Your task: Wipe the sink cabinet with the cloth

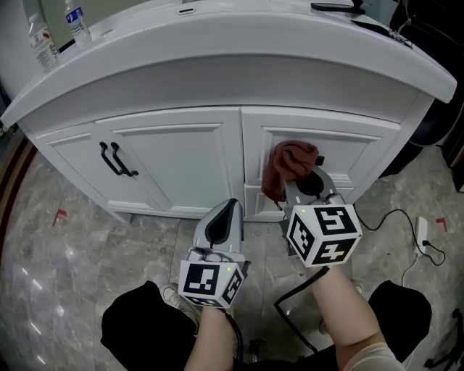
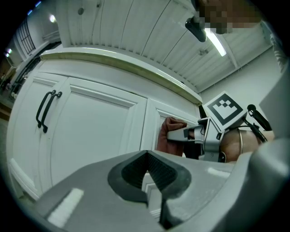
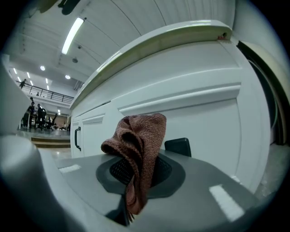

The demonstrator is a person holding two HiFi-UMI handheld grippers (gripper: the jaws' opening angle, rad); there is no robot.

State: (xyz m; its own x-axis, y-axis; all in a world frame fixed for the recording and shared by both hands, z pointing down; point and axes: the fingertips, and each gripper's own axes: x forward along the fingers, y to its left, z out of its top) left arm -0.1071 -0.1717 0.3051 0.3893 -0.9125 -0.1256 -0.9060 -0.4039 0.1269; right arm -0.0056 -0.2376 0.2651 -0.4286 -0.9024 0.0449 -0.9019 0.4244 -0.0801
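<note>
Within right claw [image 3: 140, 174], crumpled coarse-knit cloth [image 3: 138, 140]

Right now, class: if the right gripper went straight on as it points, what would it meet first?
Probably the white cabinet front, with the held cloth touching first; depth is unclear.

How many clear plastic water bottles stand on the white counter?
2. One clear plastic water bottle stands at the white counter's left end; the second bottle just right of it, farther back. Others may be off-frame.
</note>
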